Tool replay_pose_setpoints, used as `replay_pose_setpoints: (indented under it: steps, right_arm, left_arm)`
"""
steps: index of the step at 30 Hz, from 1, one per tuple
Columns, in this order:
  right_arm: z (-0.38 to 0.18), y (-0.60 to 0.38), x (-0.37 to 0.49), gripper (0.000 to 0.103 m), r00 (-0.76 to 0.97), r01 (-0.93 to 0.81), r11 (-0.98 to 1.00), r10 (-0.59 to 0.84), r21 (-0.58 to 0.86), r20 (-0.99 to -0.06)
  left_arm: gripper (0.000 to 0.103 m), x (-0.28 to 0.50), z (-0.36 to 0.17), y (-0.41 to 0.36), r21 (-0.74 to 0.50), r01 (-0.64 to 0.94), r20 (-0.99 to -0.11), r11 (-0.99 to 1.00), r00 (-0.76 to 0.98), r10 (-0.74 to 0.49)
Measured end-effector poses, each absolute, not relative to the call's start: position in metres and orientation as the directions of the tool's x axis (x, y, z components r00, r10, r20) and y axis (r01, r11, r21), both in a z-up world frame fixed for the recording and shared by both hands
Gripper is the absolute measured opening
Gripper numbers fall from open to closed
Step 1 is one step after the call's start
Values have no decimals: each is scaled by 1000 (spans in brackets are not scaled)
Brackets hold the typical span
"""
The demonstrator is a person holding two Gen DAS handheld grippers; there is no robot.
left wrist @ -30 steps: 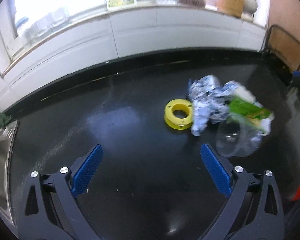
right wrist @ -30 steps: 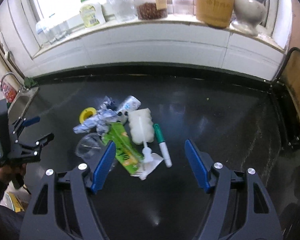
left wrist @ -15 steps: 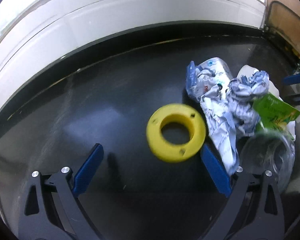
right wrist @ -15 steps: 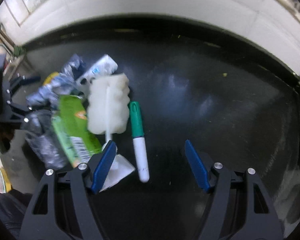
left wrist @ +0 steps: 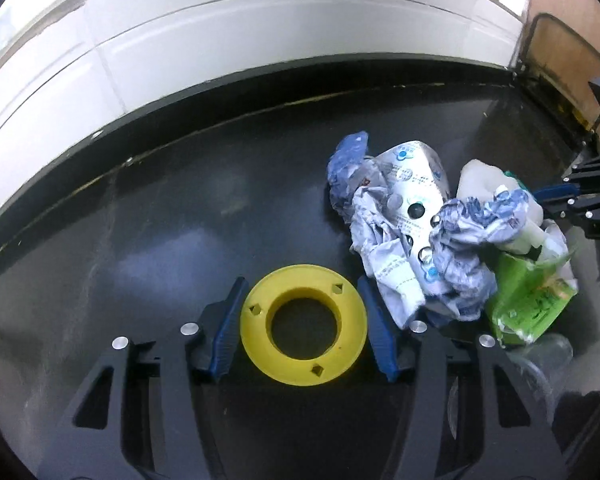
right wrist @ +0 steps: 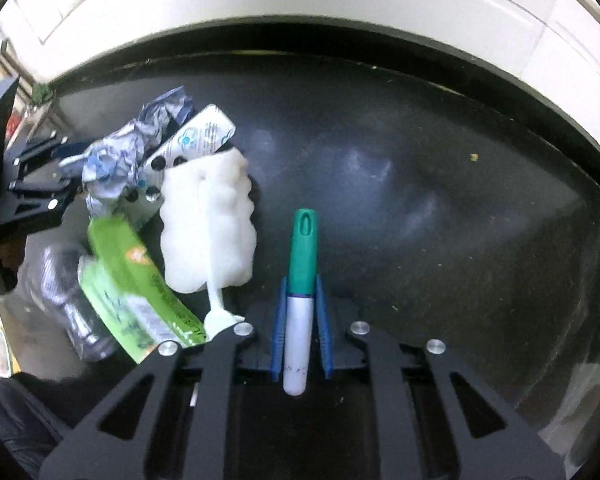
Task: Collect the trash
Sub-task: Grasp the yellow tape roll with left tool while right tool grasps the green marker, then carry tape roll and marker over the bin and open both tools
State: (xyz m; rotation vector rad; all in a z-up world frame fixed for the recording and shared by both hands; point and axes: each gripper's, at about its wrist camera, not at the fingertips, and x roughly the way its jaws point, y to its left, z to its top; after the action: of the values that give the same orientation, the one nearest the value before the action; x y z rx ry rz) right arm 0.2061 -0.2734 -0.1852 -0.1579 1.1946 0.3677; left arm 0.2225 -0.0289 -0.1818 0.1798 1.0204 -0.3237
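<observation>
Black counter (left wrist: 148,240) fills both of my views. On it I see a heap of trash: crumpled blue-and-white wrappers (left wrist: 404,232), a white sponge brush (right wrist: 208,224), a green packet (right wrist: 136,288) and a clear cup (right wrist: 60,288). My left gripper (left wrist: 303,324) has its blue pads pressed on both sides of a yellow ring (left wrist: 303,324), just beside the heap. My right gripper (right wrist: 301,320) squeezes a green-capped marker (right wrist: 300,300), near the brush.
</observation>
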Motion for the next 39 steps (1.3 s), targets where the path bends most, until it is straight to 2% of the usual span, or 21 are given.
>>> replay_pose_setpoints:
  steps: [12, 24, 31, 39]
  right_arm:
    - [-125, -282, 186, 15, 447, -285, 957, 185, 57, -875]
    - [-89, -250, 145, 15, 493, -320, 947, 200, 38, -847]
    - [-66, -169, 130, 15, 483, -463, 885, 302, 53, -822]
    - [-55, -2, 83, 15, 328, -737, 668, 491, 107, -807]
  left_arm:
    - [54, 161, -139, 14, -13, 202, -833, 979, 540, -122]
    - [55, 115, -114, 21, -17, 166, -809, 986, 577, -111]
    - [54, 70, -86, 58, 2, 29, -787, 1000, 617, -16]
    - [55, -32, -56, 149, 23, -253, -768, 967, 615, 179]
